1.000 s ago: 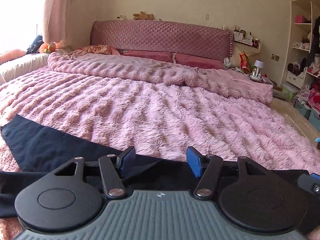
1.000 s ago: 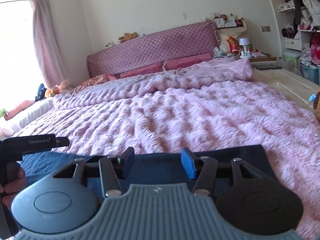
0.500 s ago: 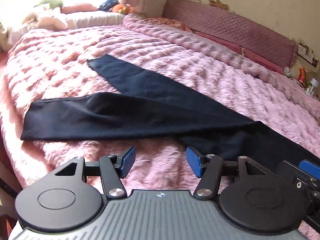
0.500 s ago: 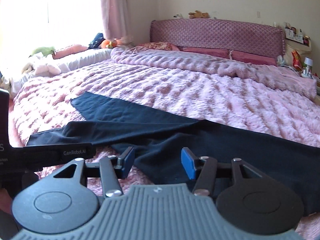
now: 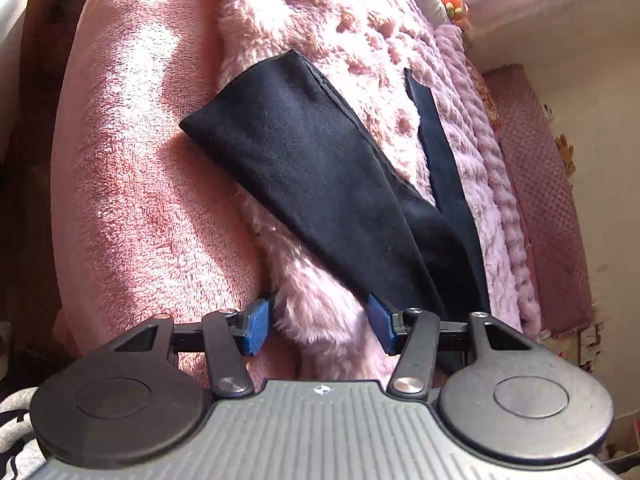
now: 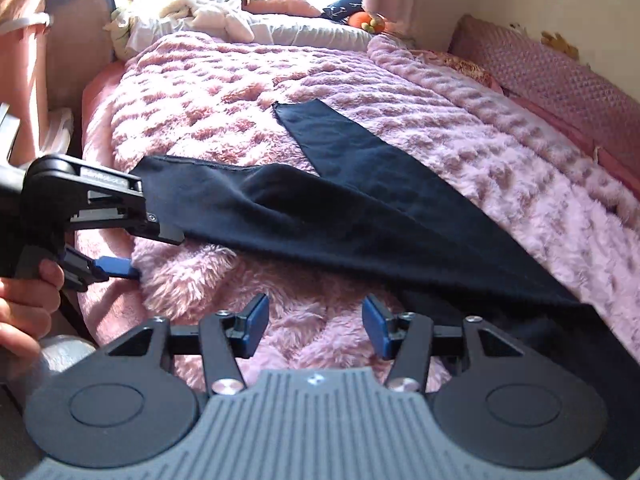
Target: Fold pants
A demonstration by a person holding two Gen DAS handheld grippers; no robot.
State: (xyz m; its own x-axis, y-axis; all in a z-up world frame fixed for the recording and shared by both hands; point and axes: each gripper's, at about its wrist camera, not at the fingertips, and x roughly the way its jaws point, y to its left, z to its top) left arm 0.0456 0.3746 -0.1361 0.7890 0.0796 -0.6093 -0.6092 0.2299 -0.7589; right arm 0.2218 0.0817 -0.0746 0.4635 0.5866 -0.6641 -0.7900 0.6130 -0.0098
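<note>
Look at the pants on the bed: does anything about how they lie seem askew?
Yes. The dark pants lie with legs splayed in a V on the pink blanket, not stacked; the near leg's cuff sits at the bed's edge, rumpled.

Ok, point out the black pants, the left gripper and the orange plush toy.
black pants (image 6: 340,216), right wrist view, near leg's middle.
left gripper (image 6: 160,254), right wrist view, gap between fingertips.
orange plush toy (image 6: 366,20), right wrist view, its body.

Matt dark cloth pants (image 5: 320,168) on shaggy pink plush blanket (image 6: 400,80)
</note>
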